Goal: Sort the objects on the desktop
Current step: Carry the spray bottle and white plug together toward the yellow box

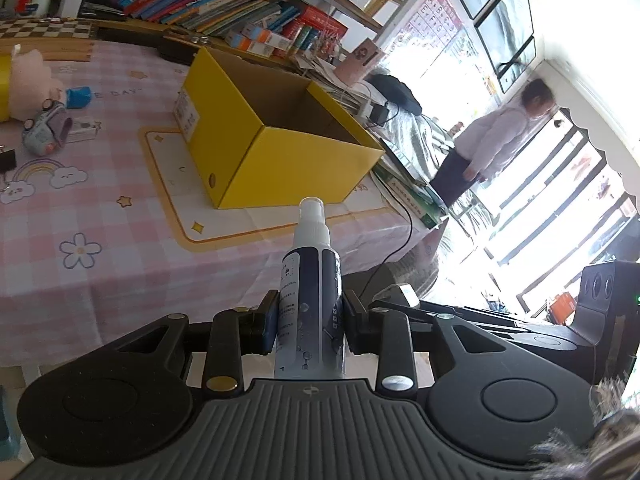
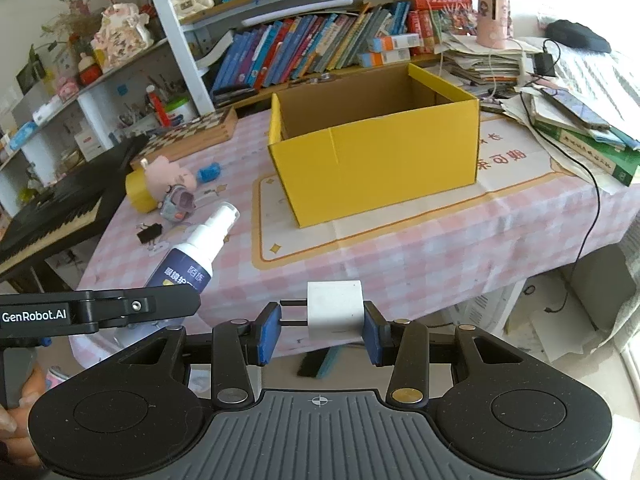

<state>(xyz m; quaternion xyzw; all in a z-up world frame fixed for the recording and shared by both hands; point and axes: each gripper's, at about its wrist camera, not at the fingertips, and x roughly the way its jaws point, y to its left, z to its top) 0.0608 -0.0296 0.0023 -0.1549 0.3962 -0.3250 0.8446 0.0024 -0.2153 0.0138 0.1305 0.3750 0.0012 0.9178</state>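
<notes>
My left gripper is shut on a dark blue and white spray bottle, nozzle pointing forward toward the open yellow box. The same spray bottle shows at lower left in the right wrist view, clamped in the left gripper's black frame. My right gripper is shut on a white plug adapter, its two prongs sticking out to the left pad. The empty yellow box stands on the pink checked tablecloth ahead of both grippers.
At the table's left lie a pink plush toy, a yellow roll, a blue piece, a small toy camera and a black binder clip. Bookshelves stand behind. Books, papers and a cable crowd the right edge. A person stands by the window.
</notes>
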